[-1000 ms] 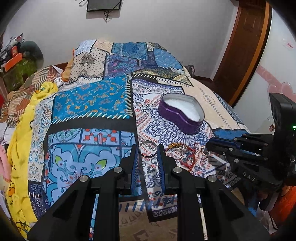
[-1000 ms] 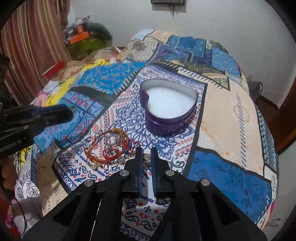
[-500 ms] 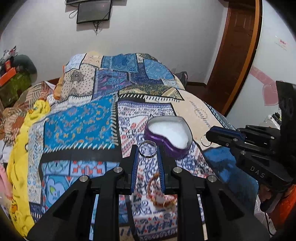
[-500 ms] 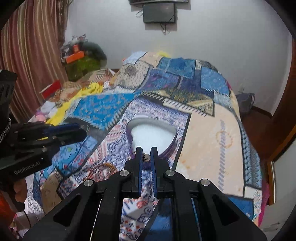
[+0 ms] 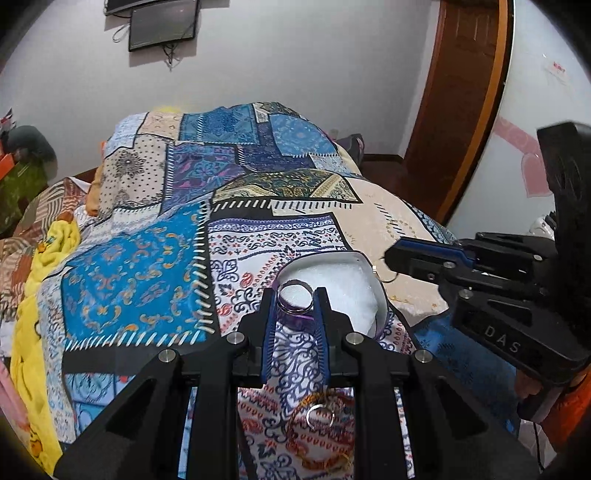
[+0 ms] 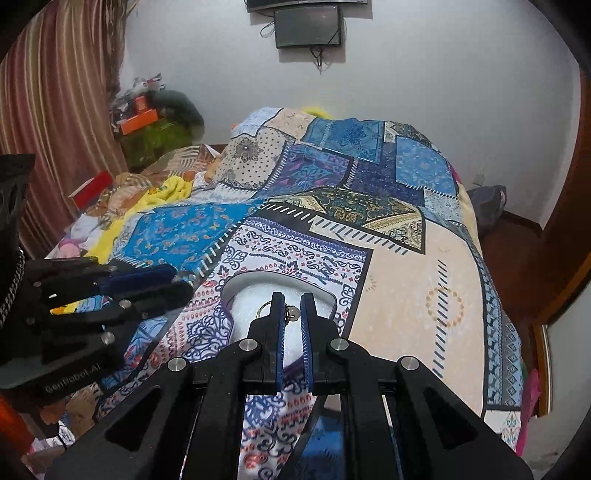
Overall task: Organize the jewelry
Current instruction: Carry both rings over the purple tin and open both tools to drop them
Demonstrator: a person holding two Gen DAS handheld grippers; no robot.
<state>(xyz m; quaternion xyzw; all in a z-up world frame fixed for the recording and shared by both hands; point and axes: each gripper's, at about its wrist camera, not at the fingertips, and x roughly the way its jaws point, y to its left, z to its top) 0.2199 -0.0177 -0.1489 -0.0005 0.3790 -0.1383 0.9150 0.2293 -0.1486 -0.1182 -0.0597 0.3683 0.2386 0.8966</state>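
Note:
A purple heart-shaped box [image 5: 380, 314] with white padding sits on the patchwork bedspread; it also shows in the right wrist view [image 6: 240, 306]. My left gripper [image 5: 295, 295] is shut on a silver ring [image 5: 294, 298], held above the box's near edge. My right gripper [image 6: 292, 312] is shut on a small ornate ring [image 6: 290, 314], held over the white padding; it shows from the side in the left wrist view [image 5: 395, 258]. More jewelry, a silver ring [image 5: 320, 416] and beaded bracelets [image 5: 328, 446], lies on the bedspread below the left gripper.
The bed [image 6: 406, 280] fills both views, with a yellow blanket [image 5: 40, 295] along its left side. A wooden door [image 5: 465, 103] stands at the right. Clutter and a striped curtain [image 6: 62, 110] are at the left. A screen [image 6: 308, 26] hangs on the wall.
Both grippers have lifted with their rings and moved forward over the heart-shaped box. The jewelry pile has dropped to the bottom of the left wrist view.

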